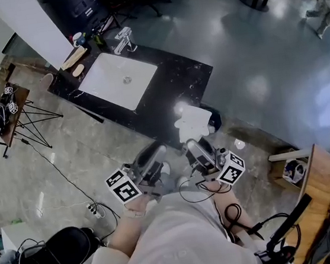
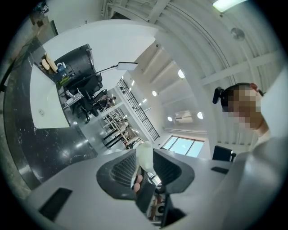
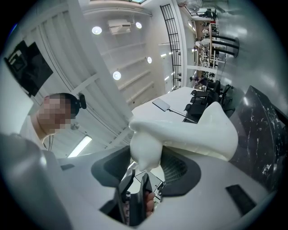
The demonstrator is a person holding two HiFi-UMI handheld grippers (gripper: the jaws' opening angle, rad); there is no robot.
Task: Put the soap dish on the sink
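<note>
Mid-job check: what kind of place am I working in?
Probably a lab or office hall with a mock washstand: a white sink in a freestanding black marble counter, office chairs behind it, a tripod beside it.

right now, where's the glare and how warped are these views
head view: sharp, glare spot on the black counter by the soap dish; left gripper view: fisheye bend, dark corners, ceiling light blown out; right gripper view: same bend, soap dish looming large
</note>
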